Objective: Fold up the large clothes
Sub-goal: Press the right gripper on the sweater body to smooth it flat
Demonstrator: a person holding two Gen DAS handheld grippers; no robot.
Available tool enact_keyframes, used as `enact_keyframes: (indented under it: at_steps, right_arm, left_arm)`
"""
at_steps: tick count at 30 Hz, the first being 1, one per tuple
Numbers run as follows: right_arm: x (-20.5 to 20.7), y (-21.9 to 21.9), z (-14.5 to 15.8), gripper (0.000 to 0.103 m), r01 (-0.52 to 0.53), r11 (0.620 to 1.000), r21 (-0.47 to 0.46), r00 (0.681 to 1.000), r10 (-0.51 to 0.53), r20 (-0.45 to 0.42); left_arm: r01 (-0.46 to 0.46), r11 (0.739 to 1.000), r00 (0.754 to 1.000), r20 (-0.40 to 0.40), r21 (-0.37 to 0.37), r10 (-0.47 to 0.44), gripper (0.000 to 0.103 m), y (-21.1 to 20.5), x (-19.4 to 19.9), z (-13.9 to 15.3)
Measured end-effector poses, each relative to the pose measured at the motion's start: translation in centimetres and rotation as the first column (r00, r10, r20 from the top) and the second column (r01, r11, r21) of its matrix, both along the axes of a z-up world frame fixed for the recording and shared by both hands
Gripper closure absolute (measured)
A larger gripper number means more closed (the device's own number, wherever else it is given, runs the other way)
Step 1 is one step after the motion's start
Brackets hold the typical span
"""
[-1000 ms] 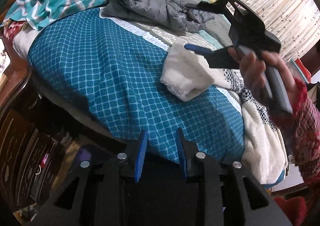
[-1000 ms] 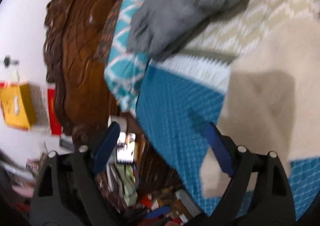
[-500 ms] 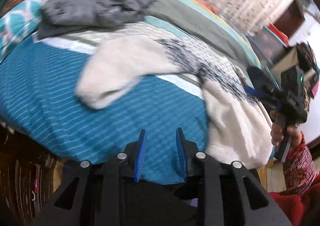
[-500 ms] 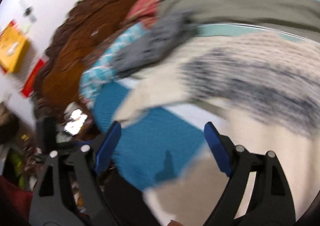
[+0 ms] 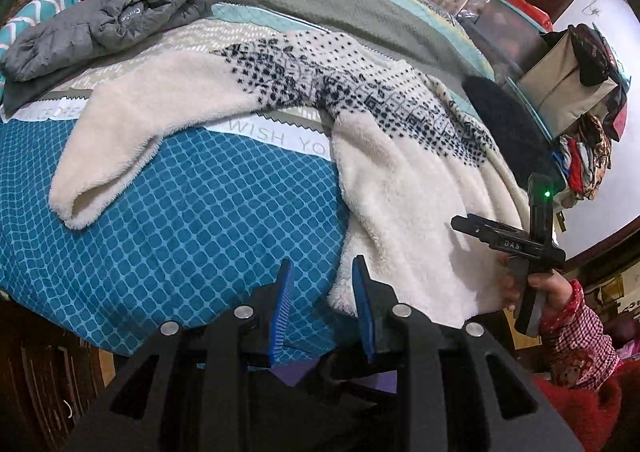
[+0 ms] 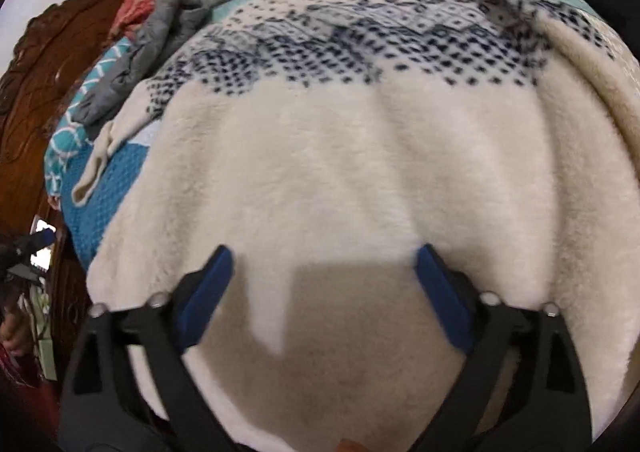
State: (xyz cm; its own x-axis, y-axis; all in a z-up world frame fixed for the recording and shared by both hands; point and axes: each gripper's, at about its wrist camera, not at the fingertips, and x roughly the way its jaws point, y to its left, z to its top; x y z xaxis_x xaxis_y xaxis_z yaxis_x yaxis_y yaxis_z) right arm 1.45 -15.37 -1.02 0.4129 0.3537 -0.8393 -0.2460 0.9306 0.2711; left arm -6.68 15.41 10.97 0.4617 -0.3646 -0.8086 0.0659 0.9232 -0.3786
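A cream fleece sweater (image 5: 400,180) with a navy dotted band lies spread on the bed, one sleeve (image 5: 120,140) stretched left over the blue quilt (image 5: 200,220). It fills the right wrist view (image 6: 340,172). My left gripper (image 5: 322,292) is open and empty, hovering at the bed's near edge by the sweater's lower left hem. My right gripper (image 6: 322,272) is wide open just above the sweater's lower body, holding nothing. It also shows in the left wrist view (image 5: 472,222) at the sweater's right hem.
A grey puffer jacket (image 5: 116,16) lies at the back left of the bed, also in the right wrist view (image 6: 156,40). A carved wooden headboard (image 6: 60,72) stands at the left. A loaded stand with clothes (image 5: 576,92) is right of the bed.
The right gripper let go of the sleeve and swung from there to the sweater's lower right hem. The left gripper's view turned right toward the sweater's body. The sleeve now lies flat.
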Motion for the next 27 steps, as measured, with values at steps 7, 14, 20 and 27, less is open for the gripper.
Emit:
enact_keyframes:
  at_steps: [7,14,20,27]
  right_arm:
    - [0.2,0.6,-0.6,0.004,-0.011,1.000,-0.019,1.000,0.011,-0.006]
    - [0.4,-0.6,-0.4,0.004,0.009,0.996,0.093,0.999,-0.006,-0.034]
    - [0.6,-0.9,-0.2,0.004,0.024,0.991,0.135,0.999,-0.019,-0.038]
    - [0.5,-1.1,-0.1,0.004,0.023,0.988,0.151,0.999,-0.019,-0.028]
  left_arm:
    - [-0.013,1.000,1.000,-0.026,-0.001,0.013,0.040,0.3,0.4,-0.7]
    - [-0.012,1.000,0.999,-0.031,-0.008,0.012,0.040,0.6,0.7,-1.1]
    - [-0.008,1.000,0.999,-0.032,-0.006,0.008,0.040,0.6,0.5,-1.3]
    - [-0.013,1.000,0.998,-0.054,-0.004,0.012,0.040,0.5,0.4,-1.8]
